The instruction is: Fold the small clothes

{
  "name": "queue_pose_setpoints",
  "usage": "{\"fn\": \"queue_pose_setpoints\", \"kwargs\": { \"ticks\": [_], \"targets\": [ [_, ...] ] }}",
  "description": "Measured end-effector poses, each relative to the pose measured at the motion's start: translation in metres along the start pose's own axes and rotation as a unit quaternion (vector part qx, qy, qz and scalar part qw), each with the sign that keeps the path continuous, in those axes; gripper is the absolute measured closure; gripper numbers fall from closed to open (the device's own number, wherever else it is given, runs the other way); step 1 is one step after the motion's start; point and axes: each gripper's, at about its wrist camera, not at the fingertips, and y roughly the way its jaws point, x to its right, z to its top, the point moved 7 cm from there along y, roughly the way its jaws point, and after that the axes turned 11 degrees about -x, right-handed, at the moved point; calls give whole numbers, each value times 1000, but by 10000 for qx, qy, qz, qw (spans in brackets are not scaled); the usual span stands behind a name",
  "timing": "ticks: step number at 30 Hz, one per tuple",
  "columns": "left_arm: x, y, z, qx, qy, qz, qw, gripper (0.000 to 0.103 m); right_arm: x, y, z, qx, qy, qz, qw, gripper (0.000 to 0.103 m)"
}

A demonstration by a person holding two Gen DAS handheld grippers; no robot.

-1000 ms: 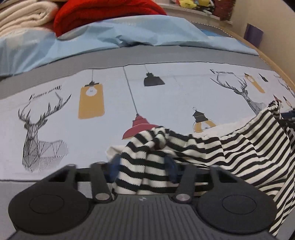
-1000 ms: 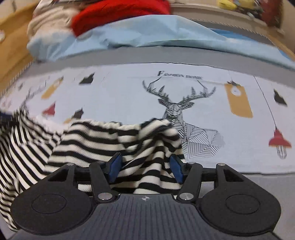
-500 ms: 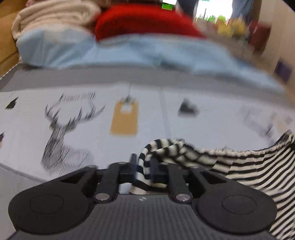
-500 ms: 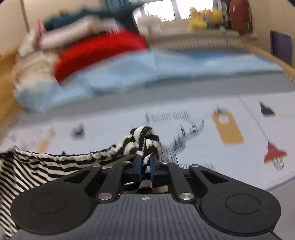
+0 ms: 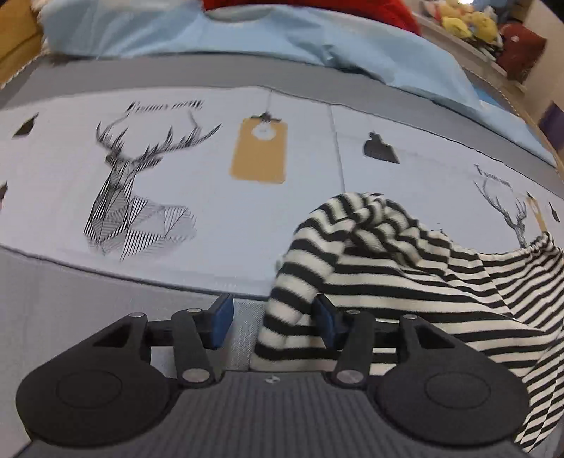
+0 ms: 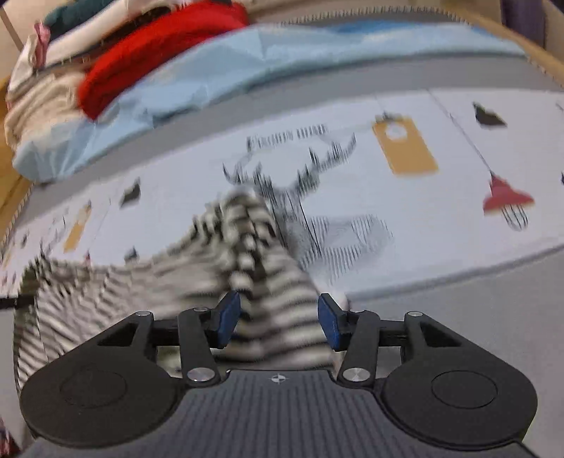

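Note:
A small black-and-white striped garment (image 5: 405,260) lies bunched on the printed bed sheet (image 5: 211,197). In the left wrist view my left gripper (image 5: 273,322) is open; the cloth's bunched end lies between the pads, against the right blue pad (image 5: 326,324). The garment stretches away to the right. In the right wrist view the same garment (image 6: 246,267) is blurred and runs off to the left. My right gripper (image 6: 278,326) is open with the cloth's end lying loose between its blue pads.
The sheet has deer, lamp and tag prints. A light blue quilt (image 5: 282,38) lies across the far side, with a red blanket (image 6: 158,63) and cream folded blankets (image 6: 38,105) behind it. Soft toys (image 5: 465,24) sit on a far shelf.
Half a second ago both grippers were shut on the garment's ends. Now both have opened and the cloth has dropped onto the sheet. The views have tilted down.

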Motion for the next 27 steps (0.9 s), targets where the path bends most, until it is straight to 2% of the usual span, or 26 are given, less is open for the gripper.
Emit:
{"fn": "queue_pose_setpoints", "kwargs": {
  "ticks": [1,2,3,5,6,7,8,9,11,13,15,17,18,19,21,22,23,24,25,27],
  "targets": [
    [-4,3,0,6,-93,-122,9999,77,2,2,-7,-156,-68,-43,9998,52],
    [-8,6,-1,-58,-225,-287,9993,101,3,4,-13,-317,-150,-83,9993,52],
    [-15,7,-4,-78,-456,-388,9982,101,3,6,-19,-487,-266,-129,9984,52],
    [-22,0,-3,158,-625,-268,9976,101,3,11,-30,-667,-436,-127,9967,53],
    [-22,-7,-1,315,-636,-240,9972,101,4,14,-36,-757,-471,-142,9959,60],
    [-20,-14,0,441,-674,-278,9964,101,6,16,-40,-800,-462,-198,9955,70],
    [-18,-20,-1,499,-719,-317,9957,97,9,16,-42,-777,-396,-213,9960,90],
    [-17,-26,-4,516,-776,-332,9951,93,10,14,-42,-720,-288,-137,9969,92],
    [-14,-39,-12,432,-765,-539,9947,69,11,2,-39,-475,-55,-12,9989,93],
    [-10,-55,-25,261,-672,-768,9944,64,13,-21,-36,-116,287,83,9995,93],
    [-10,-70,-42,53,-535,-710,9960,64,17,-44,-38,154,610,259,9977,88],
    [-11,-83,-62,21,-358,-627,9974,63,22,-64,-43,244,748,206,9967,86],
    [-14,-87,-75,-41,-379,-650,9972,63,23,-72,-48,270,730,164,9968,80],
    [-19,-87,-86,-101,-488,-720,9962,61,22,-79,-55,224,635,189,9976,75],
    [-30,-80,-107,-144,-831,-914,9922,61,17,-83,-73,99,531,234,9983,51],
    [-36,-73,-120,-132,-1041,-1016,9893,61,17,-81,-87,-1,554,217,9982,49],
    [-41,-62,-132,-281,-1217,-1077,9863,61,18,-75,-98,-123,594,219,9979,49],
    [-47,-47,-143,-802,-1433,-935,9820,63,21,-68,-110,-252,681,268,9970,49],
    [-51,-44,-146,-856,-1568,-920,9796,62,24,-57,-123,-488,845,370,9945,49],
    [-54,-47,-142,-625,-1628,-1034,9792,55,23,-45,-135,-848,955,433,9909,49]
  ]
}}
